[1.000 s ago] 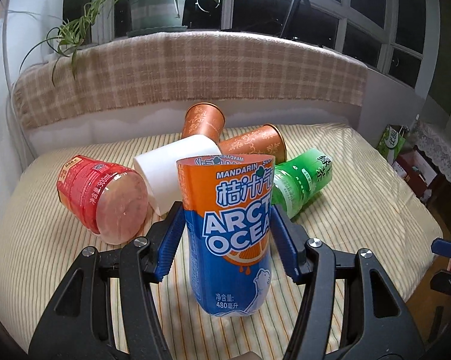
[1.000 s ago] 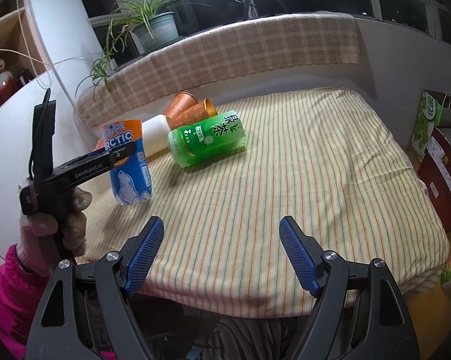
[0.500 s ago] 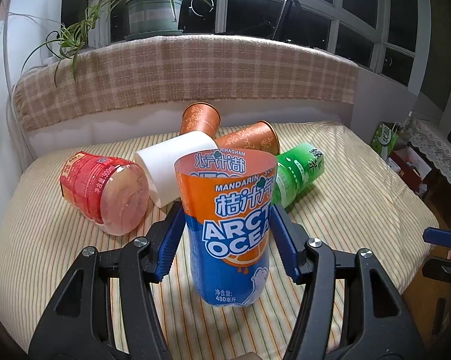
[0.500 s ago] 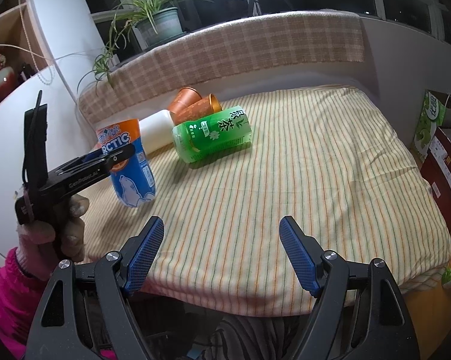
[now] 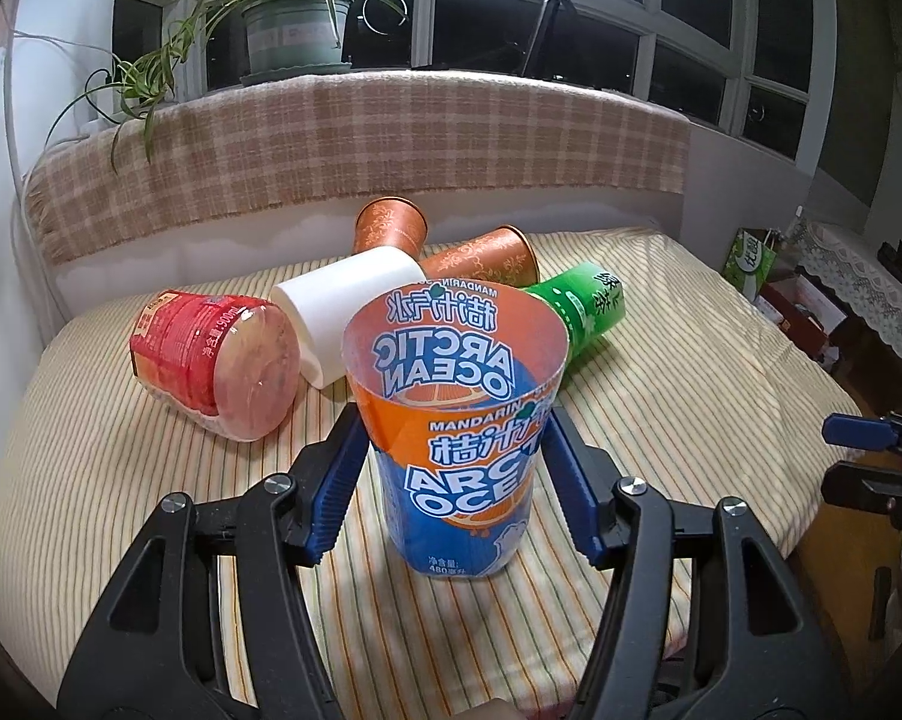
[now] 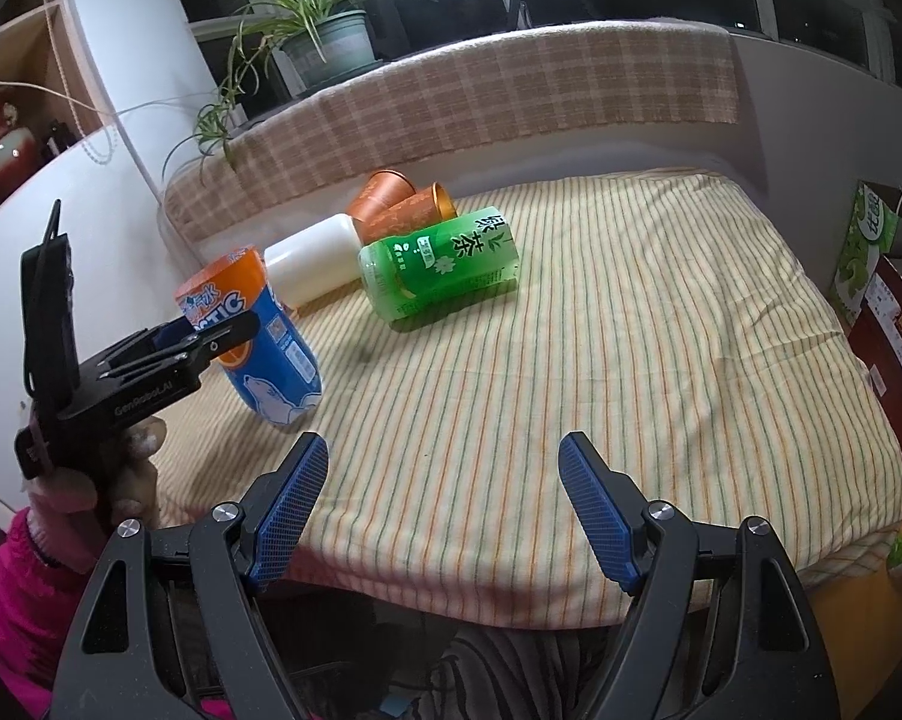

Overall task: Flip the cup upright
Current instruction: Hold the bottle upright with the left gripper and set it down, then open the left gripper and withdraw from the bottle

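My left gripper (image 5: 457, 474) is shut on the orange and blue Arctic Ocean cup (image 5: 460, 438). The cup stands mouth up, base on the striped bedcover (image 5: 691, 396), tilted a little. The same cup (image 6: 258, 336) shows in the right wrist view with the left gripper (image 6: 210, 336) around it. My right gripper (image 6: 441, 510) is open and empty, at the near edge of the bed. Other cups lie on their sides: a red one (image 5: 210, 360), a white one (image 5: 348, 312), two brown ones (image 5: 390, 231) (image 5: 481, 255) and a green one (image 5: 577, 306).
A checked blanket (image 5: 360, 144) covers the ledge behind the bed, with a potted plant (image 5: 294, 30) on it. Boxes (image 5: 751, 255) stand on the floor to the right. A white wall runs along the left. The green cup (image 6: 444, 264) lies mid-bed.
The left gripper has tipped the Arctic Ocean cup so that its open mouth now faces me, and its base has come down onto the bedcover. The right gripper has stayed still and open.
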{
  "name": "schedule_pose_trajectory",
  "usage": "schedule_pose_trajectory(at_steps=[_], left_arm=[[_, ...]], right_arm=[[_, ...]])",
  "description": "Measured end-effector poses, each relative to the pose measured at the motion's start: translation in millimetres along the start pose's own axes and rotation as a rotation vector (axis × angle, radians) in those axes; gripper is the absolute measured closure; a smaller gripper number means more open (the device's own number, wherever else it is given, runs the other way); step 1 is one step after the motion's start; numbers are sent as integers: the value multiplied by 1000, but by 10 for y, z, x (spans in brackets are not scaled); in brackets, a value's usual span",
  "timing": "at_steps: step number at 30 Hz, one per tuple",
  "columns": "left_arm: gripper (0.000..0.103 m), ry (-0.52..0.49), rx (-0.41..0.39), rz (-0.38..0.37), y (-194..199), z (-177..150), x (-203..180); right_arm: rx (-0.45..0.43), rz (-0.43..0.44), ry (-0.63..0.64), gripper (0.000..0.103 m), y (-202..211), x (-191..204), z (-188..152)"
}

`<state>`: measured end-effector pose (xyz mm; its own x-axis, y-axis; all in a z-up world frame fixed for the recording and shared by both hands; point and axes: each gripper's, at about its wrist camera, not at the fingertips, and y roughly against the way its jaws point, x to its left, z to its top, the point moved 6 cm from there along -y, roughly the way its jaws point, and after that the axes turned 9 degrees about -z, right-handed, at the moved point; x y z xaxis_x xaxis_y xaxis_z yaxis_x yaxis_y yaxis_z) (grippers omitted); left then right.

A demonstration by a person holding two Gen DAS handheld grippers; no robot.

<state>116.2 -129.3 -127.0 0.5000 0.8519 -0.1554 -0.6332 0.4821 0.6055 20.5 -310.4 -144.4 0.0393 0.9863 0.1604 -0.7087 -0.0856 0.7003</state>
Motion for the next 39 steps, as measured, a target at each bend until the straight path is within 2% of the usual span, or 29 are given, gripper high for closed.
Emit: schedule_pose_trajectory(at_steps=[8,10,11,23,26,32,34,39], left_arm=[[36,23,27,-43,1,-87,-20],[26,29,28,-47,3,-100,-22],[25,34,22,-56,20,-104,-24],[25,44,1,-57,286,-162,51],[25,51,-25,-35,473,-176,108],[24,65,-135,37,924,-83,192],[17,60,-177,66,1061,-45,196],[13,56,-266,124,1342,39,181]], right_arm=[[-8,-7,13,24,31,36,6],[-12,-10,16,24,40,41,7],[-14,-14,19,24,46,49,9],[-47,-40,34,24,63,126,63],[-75,-65,48,24,93,170,93],[-157,-117,63,24,168,273,225],[-198,-148,71,24,209,299,276],[-283,-222,89,22,291,356,399]])
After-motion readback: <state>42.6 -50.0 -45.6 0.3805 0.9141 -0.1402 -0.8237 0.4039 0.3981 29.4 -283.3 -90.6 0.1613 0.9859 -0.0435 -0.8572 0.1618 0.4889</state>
